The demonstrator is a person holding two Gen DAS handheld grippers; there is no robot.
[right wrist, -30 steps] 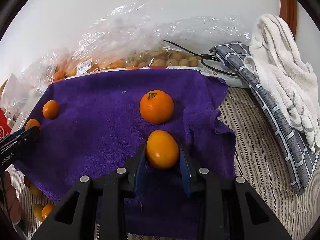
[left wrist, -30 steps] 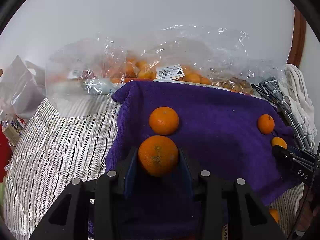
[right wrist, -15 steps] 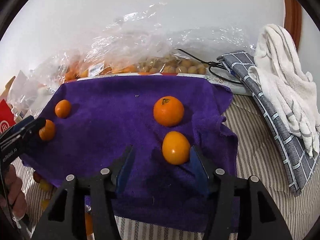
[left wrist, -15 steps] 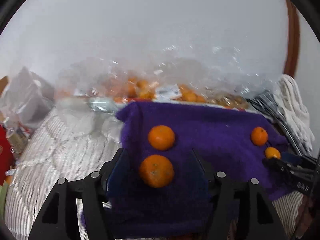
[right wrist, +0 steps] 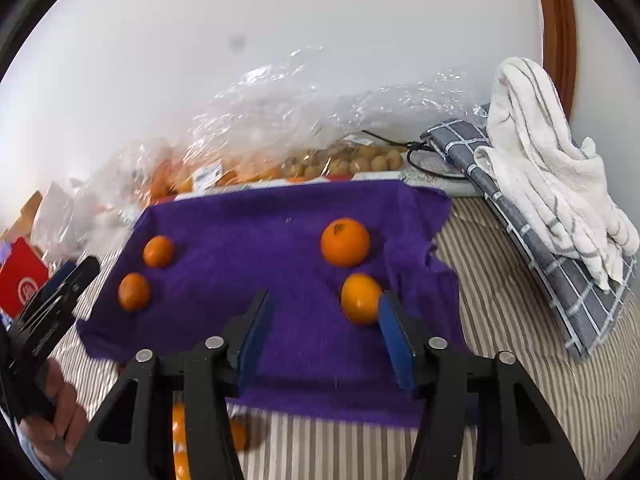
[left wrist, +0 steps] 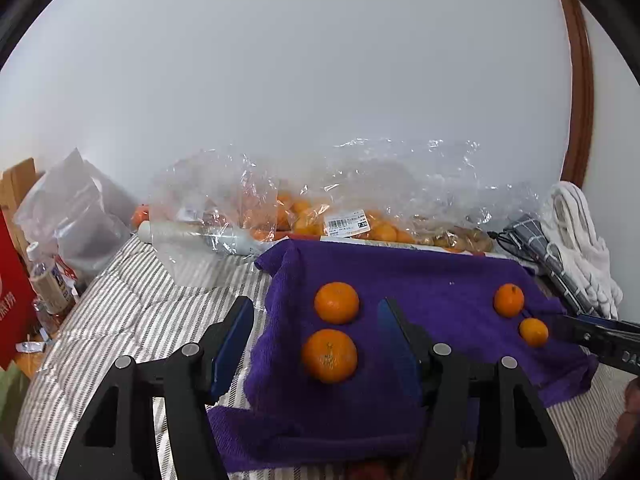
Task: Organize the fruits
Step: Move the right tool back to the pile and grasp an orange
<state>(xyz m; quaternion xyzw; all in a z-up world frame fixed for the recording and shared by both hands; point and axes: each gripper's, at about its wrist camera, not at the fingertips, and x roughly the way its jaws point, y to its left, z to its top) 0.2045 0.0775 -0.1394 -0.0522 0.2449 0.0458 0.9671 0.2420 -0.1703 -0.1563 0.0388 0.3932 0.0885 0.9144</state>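
Observation:
A purple towel (left wrist: 420, 292) (right wrist: 260, 232) lies on a striped bedcover. On it are two pairs of oranges. The left pair is a near orange (left wrist: 329, 356) (right wrist: 133, 291) and a far one (left wrist: 336, 303) (right wrist: 158, 251). The right pair is a near small orange (left wrist: 533, 332) (right wrist: 361, 298) and a far one (left wrist: 509, 300) (right wrist: 345, 242). My left gripper (left wrist: 316, 324) is open and empty, raised behind the left pair. My right gripper (right wrist: 324, 320) is open and empty; its right finger is beside the small orange.
Clear plastic bags of oranges (left wrist: 320, 216) (right wrist: 224, 160) and brown fruits (right wrist: 352, 158) lie against the wall. A grey checked cloth (right wrist: 540, 248) and white towel (right wrist: 552, 168) lie right. A red box (left wrist: 12, 300), bottle (left wrist: 48, 280) and bags stand left. Loose fruits (right wrist: 236, 436) lie below the towel.
Both grippers opened and let go of their oranges onto the purple towel, then pulled back and up. The right gripper also shifted left of its orange.

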